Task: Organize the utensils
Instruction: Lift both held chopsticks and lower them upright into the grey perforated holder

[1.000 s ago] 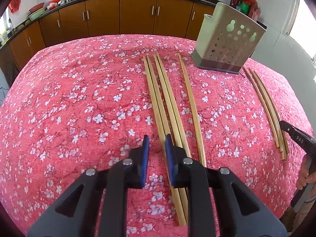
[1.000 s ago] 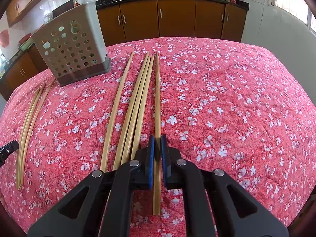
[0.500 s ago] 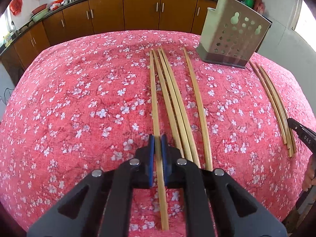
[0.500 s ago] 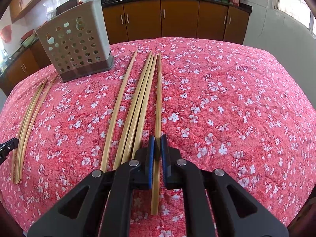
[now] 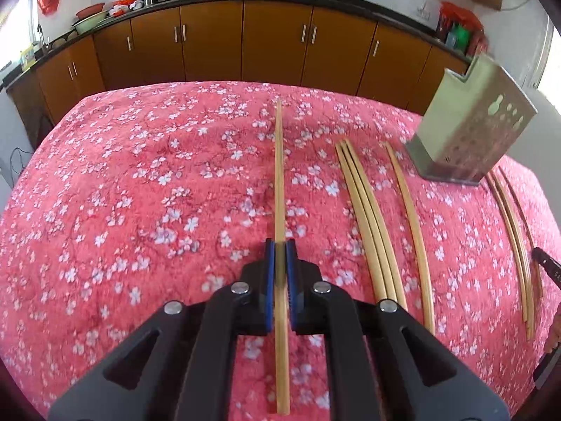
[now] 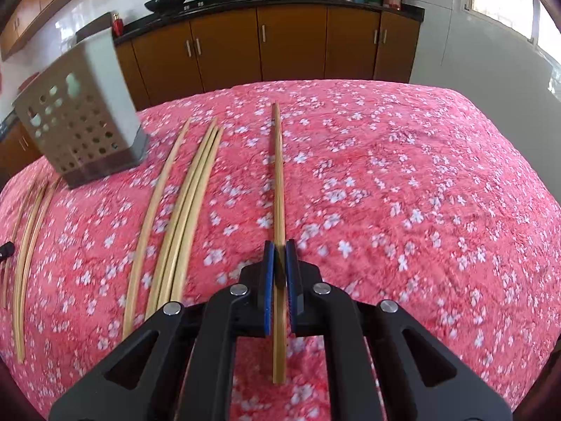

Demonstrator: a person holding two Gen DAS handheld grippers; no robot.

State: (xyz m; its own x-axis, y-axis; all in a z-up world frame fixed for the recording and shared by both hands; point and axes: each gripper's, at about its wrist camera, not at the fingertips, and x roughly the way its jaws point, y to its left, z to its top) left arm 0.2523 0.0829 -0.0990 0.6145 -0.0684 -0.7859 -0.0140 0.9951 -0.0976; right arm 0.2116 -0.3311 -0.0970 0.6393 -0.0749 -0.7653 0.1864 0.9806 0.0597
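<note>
Both chopsticks have lifted off the table [image 5: 122, 193], each hand-held gripper, left [image 5: 279, 245] and right [image 6: 279, 245], pinching one chopstick [image 5: 278, 175] [image 6: 278, 175] near its rear end, so either may pivot loose.
</note>
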